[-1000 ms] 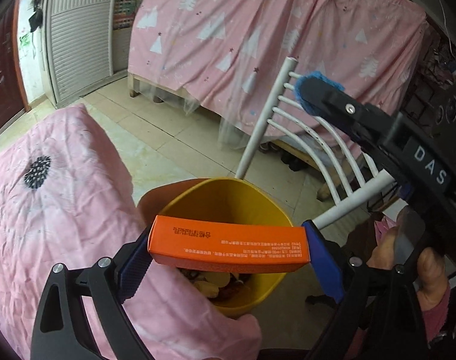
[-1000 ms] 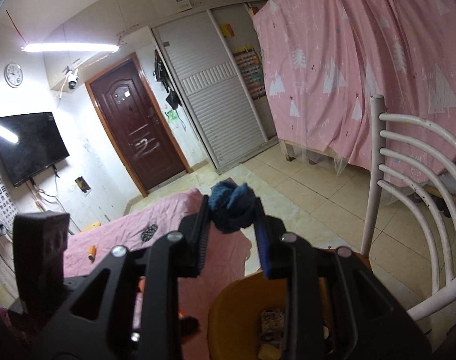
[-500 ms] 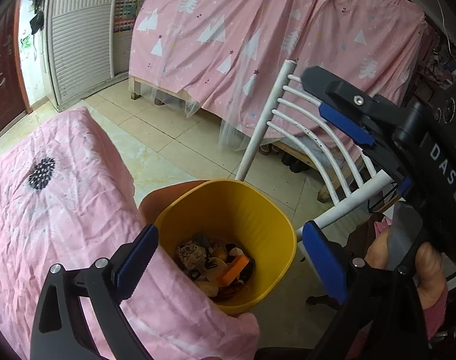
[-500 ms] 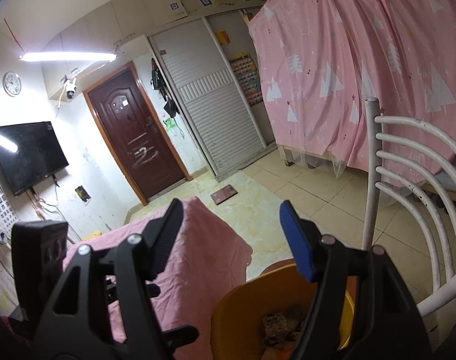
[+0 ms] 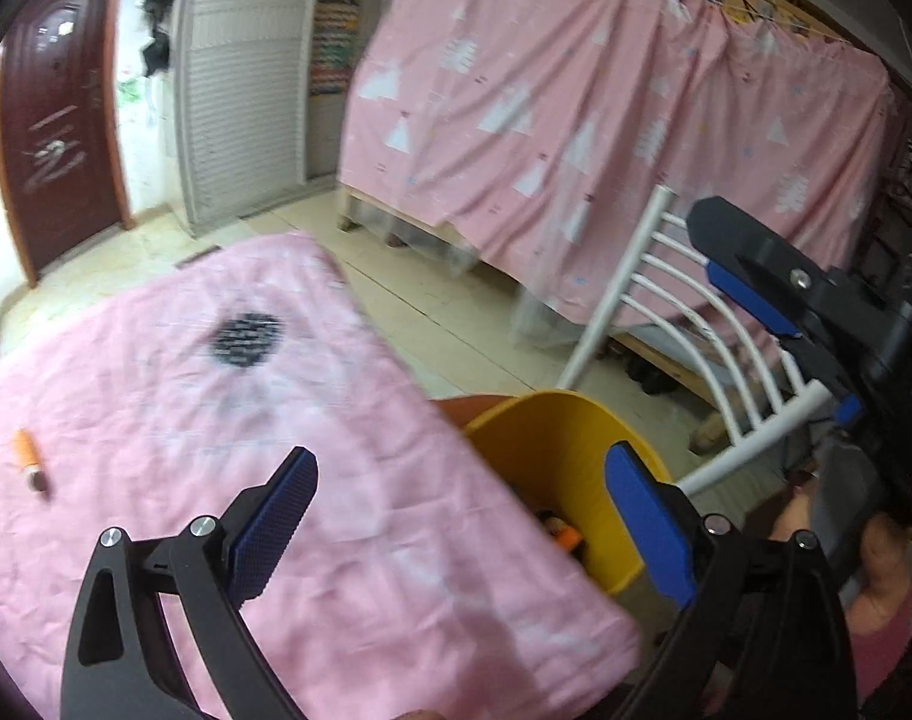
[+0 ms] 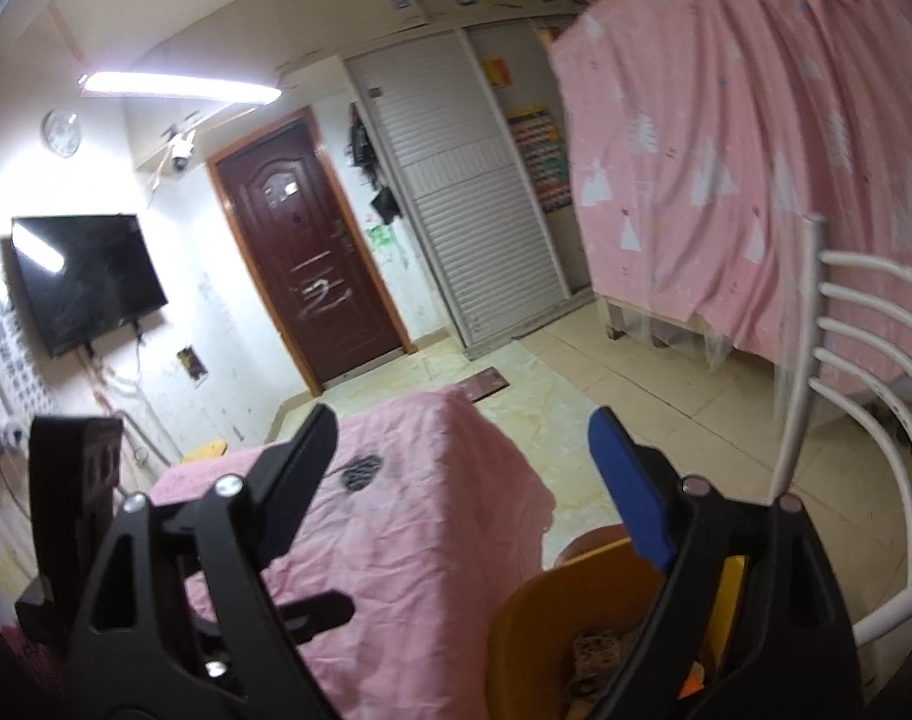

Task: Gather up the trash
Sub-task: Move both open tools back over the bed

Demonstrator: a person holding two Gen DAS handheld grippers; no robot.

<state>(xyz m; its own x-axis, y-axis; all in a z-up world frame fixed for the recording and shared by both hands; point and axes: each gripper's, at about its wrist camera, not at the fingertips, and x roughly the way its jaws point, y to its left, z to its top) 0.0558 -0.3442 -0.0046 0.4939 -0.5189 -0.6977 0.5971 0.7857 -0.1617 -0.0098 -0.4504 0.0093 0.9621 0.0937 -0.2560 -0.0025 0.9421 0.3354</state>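
Note:
A yellow trash bin (image 5: 567, 450) stands on the floor at the right edge of the pink-covered table (image 5: 216, 420); it holds several pieces of trash, among them an orange one (image 5: 567, 537). The bin also shows in the right wrist view (image 6: 552, 630). My left gripper (image 5: 456, 516) is open and empty, hovering over the table edge beside the bin. My right gripper (image 6: 462, 468) is open and empty above the bin; it also shows at the right of the left wrist view (image 5: 756, 294). A small orange item (image 5: 29, 457) lies on the table at the far left.
A white metal chair (image 5: 684, 312) stands right behind the bin. A bed hung with pink curtains (image 5: 606, 138) fills the back right. A dark door (image 6: 312, 258), a shutter cupboard (image 6: 468, 228) and a wall TV (image 6: 84, 282) are at the far end.
My left gripper opened and the orange box fell into the bin; my right gripper opened and let go of the blue wad. The left gripper has since swung left over the table.

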